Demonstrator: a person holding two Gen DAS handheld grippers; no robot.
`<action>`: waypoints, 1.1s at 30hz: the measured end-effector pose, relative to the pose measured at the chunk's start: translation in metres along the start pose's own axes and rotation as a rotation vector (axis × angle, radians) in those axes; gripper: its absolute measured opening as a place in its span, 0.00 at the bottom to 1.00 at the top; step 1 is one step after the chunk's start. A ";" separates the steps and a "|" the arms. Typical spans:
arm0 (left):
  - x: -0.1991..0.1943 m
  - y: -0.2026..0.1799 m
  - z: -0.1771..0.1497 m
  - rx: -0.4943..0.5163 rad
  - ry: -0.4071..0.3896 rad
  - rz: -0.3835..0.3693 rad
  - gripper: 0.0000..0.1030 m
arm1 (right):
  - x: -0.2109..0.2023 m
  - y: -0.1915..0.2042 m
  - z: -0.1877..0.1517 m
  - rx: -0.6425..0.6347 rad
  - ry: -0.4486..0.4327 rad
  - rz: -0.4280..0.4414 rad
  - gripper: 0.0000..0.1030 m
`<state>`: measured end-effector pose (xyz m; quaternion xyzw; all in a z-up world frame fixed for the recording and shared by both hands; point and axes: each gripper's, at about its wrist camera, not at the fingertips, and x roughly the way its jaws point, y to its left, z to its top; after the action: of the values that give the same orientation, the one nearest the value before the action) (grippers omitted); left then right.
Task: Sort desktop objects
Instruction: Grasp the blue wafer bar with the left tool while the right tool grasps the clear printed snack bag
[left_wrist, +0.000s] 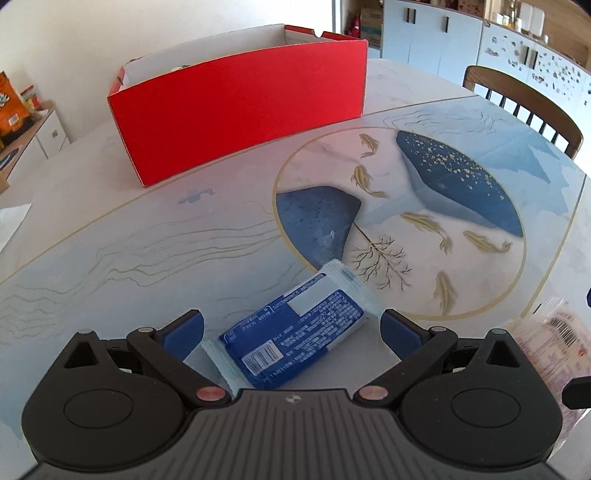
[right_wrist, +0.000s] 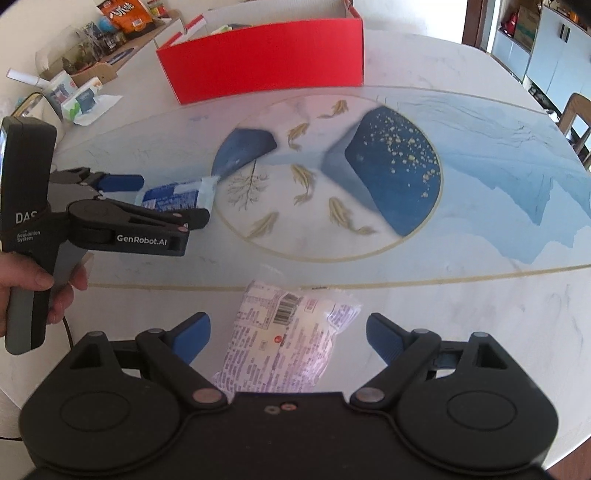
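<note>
On the round table (left_wrist: 110, 206), with its printed scene of blue rocks and gold fish, two wrapped snack packets lie near the front edge, each one framed by a gripper. Between the blue pads of the left gripper (left_wrist: 291, 332) sits a blue-and-white packet (left_wrist: 291, 332), lying flat and slanted, its barcode end nearest the gripper body and its crimped far end pointing towards the printed circle; the jaws stand wide apart, with clear table showing between each pad and the wrapper — nothing is gripped. From the right wrist view the same left gripper (right_wrist: 173, 201) shows from the side, held by a hand (right_wrist: 33, 291) at the left edge, its fingers either side of that blue-and-white packet (right_wrist: 177, 195). The right gripper (right_wrist: 288, 334) is likewise spread wide over a pale pink packet (right_wrist: 284, 343) with a barcode and small print, which lies between its pads and touches neither. In the left wrist view that pink packet (left_wrist: 561, 339) appears blurred at the right edge. Well beyond both, at the far side of the table, stands an open red box (left_wrist: 240, 110) with a white inside — something lies in it, too hidden to name. A wooden chair (left_wrist: 524, 103) stands behind the table.
</note>
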<state>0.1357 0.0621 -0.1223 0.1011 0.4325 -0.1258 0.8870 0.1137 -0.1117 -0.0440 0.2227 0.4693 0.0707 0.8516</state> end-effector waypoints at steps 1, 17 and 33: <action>0.001 0.000 -0.001 0.009 -0.002 0.001 0.99 | 0.002 0.001 0.000 -0.004 0.004 -0.006 0.89; 0.003 0.001 -0.003 0.015 -0.012 -0.079 0.91 | 0.025 0.003 -0.008 -0.005 0.101 -0.044 0.74; -0.007 -0.004 0.003 0.073 0.015 -0.143 0.35 | 0.021 -0.007 0.012 -0.027 0.057 -0.093 0.51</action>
<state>0.1322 0.0588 -0.1152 0.1031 0.4403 -0.2035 0.8684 0.1348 -0.1145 -0.0574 0.1872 0.5023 0.0437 0.8431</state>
